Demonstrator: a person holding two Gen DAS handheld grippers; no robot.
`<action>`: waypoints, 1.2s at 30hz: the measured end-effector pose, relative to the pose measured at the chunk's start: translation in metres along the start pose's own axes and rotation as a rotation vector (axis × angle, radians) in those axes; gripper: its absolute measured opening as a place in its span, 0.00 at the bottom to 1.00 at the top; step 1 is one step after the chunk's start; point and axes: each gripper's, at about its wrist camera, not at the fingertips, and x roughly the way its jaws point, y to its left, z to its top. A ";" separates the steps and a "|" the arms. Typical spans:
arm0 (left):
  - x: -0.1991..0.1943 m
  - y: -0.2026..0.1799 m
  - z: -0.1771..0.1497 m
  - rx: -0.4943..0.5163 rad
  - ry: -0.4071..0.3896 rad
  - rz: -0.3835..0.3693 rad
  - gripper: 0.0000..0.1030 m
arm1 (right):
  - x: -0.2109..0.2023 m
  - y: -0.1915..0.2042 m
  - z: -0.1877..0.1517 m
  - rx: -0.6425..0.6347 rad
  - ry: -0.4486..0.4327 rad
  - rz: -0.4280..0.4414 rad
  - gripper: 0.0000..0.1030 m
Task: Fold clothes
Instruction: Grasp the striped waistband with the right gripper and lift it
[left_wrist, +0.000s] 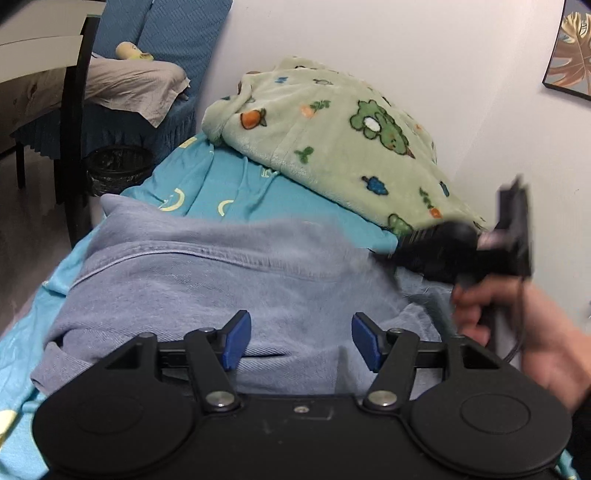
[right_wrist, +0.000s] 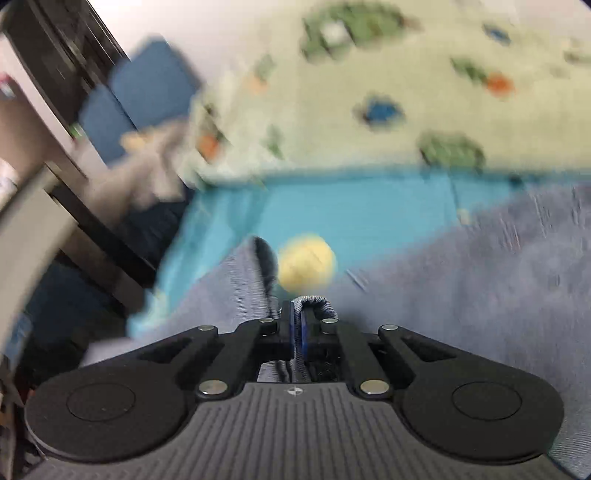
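Note:
A pale blue denim garment lies spread across a turquoise bed sheet. My left gripper hovers low over its near part, open, with nothing between the blue pads. In the left wrist view the right gripper shows only as a blurred black body in a person's hand at the garment's right side. In the right wrist view, my right gripper is shut on a bunched fold of the denim garment, which trails off to the left and right. That view is smeared by motion.
A green fleece blanket with cartoon prints is heaped at the bed's far end against a white wall. A blue-covered chair with a beige cloth, a dark table leg and a black bin stand left of the bed.

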 end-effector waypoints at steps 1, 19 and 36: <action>0.003 0.000 0.000 0.006 0.002 0.002 0.56 | 0.010 -0.008 -0.006 0.000 0.037 -0.024 0.07; 0.034 -0.013 -0.022 0.115 0.098 0.136 0.61 | -0.169 -0.179 -0.062 0.472 -0.252 -0.190 0.73; 0.028 -0.013 -0.017 0.101 0.062 0.122 0.61 | -0.114 -0.200 -0.075 0.498 -0.403 -0.145 0.32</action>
